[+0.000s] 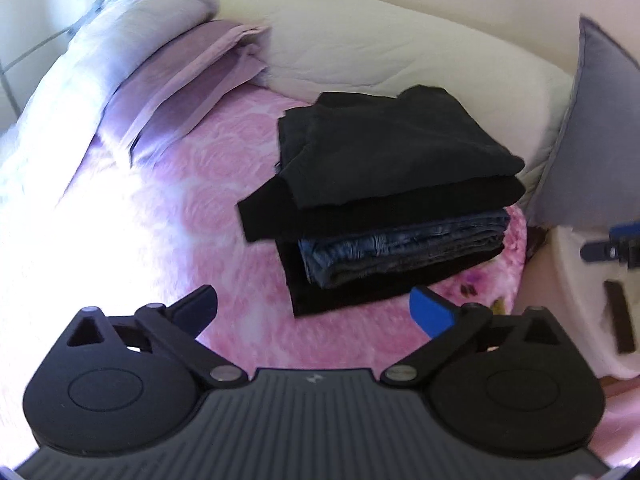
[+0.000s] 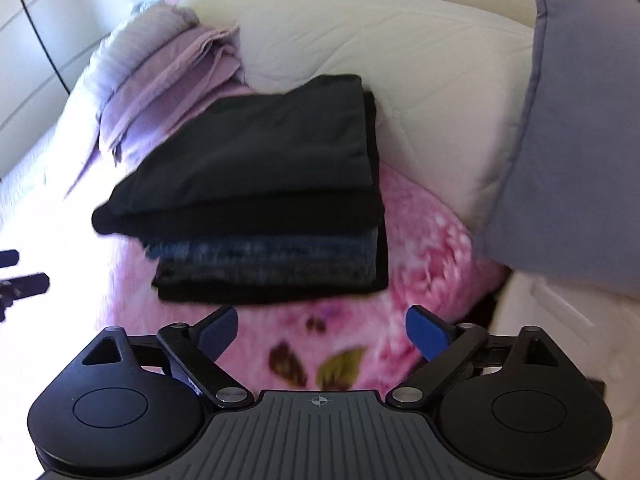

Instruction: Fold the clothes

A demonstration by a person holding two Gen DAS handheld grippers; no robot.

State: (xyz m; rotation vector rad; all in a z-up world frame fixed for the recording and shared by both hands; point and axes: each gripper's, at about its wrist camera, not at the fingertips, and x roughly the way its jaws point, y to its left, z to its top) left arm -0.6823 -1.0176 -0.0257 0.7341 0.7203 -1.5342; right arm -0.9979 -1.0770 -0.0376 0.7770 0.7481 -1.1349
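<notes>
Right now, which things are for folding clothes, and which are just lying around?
For the job:
black top, uppermost on the stack
jeans, folded in the middle
black garment at the bottom
left gripper, open
right gripper, open

Just lying about:
pink blanket
lilac sheets
cream pillow
grey cushion
</notes>
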